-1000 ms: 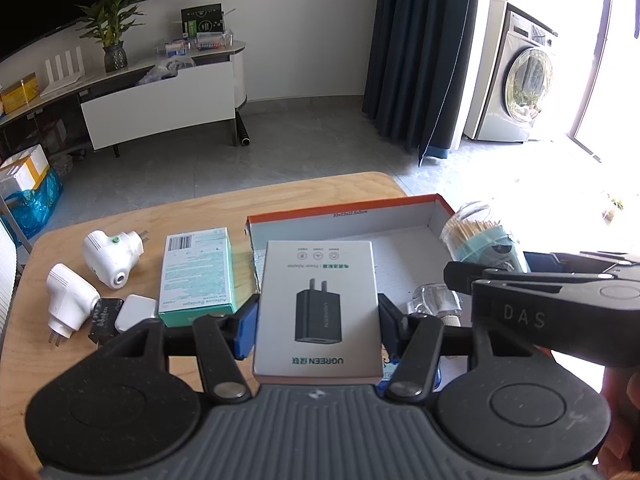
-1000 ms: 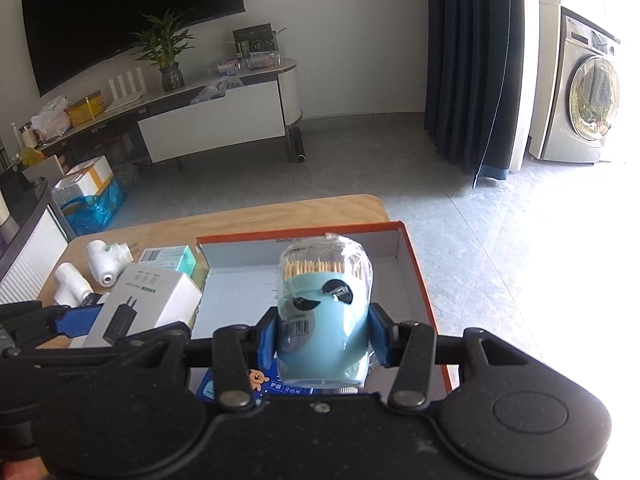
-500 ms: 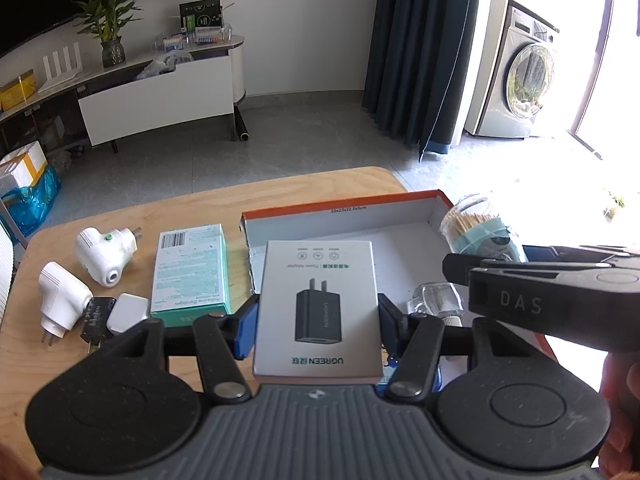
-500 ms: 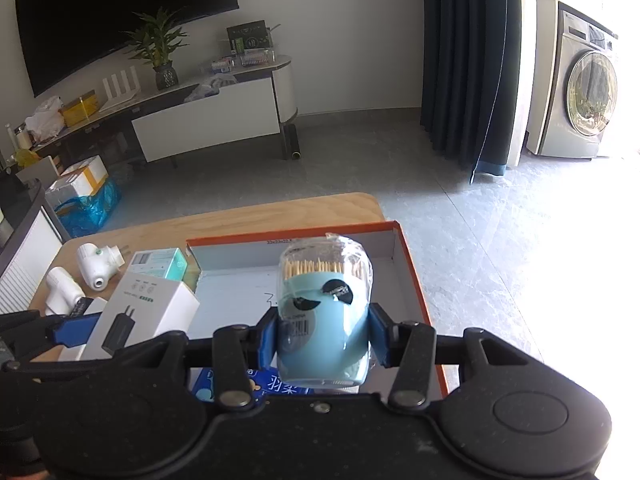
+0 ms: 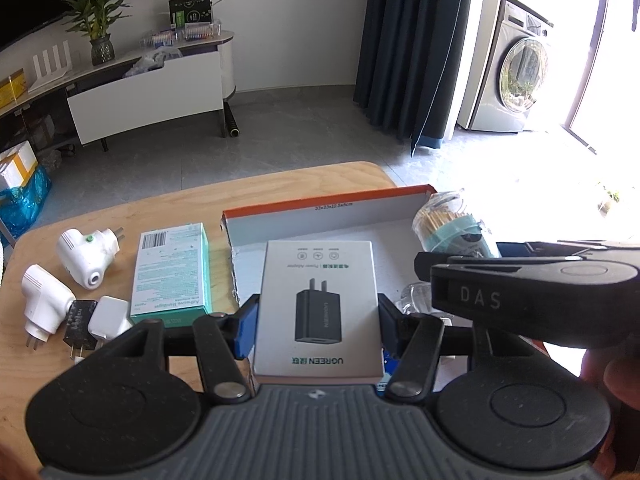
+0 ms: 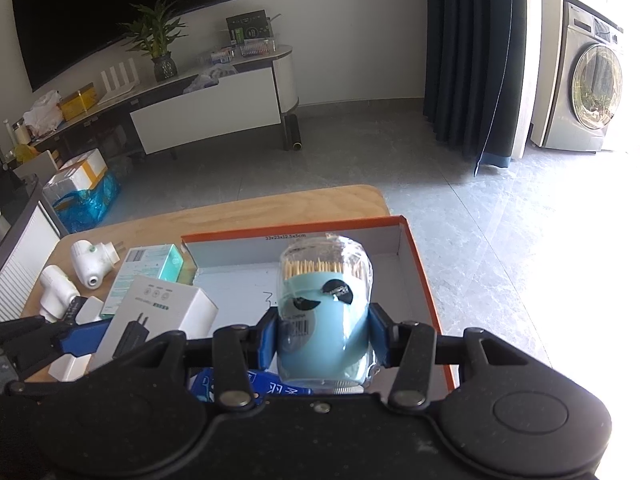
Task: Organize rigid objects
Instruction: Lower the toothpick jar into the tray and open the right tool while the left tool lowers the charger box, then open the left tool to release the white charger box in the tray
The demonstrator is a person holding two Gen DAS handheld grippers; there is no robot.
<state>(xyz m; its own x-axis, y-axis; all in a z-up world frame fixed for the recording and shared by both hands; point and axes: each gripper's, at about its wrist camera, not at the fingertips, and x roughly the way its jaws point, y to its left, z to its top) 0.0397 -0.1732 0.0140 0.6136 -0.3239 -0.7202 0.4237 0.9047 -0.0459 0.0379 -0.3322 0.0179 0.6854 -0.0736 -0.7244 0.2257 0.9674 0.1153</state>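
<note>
My left gripper (image 5: 318, 322) is shut on a white charger box (image 5: 318, 308) printed with a black plug, held above the open orange-rimmed cardboard box (image 5: 328, 200). My right gripper (image 6: 323, 338) is shut on a light-blue toothpick jar (image 6: 324, 312) with a clear lid, also over that cardboard box (image 6: 408, 240). In the left wrist view the jar (image 5: 452, 228) and the right gripper's black body sit at the right. The charger box (image 6: 156, 320) shows at the left of the right wrist view.
On the wooden table (image 5: 120, 208) left of the cardboard box lie a teal carton (image 5: 170, 272), two white plug adapters (image 5: 86, 252) (image 5: 42, 304), a black plug (image 5: 80, 322) and a small white charger (image 5: 110, 316). A blue packet (image 6: 256, 386) lies inside the box near its front.
Both grippers keep their grip and hardly move; the table and cardboard box have slid slightly leftward and down in both views.
</note>
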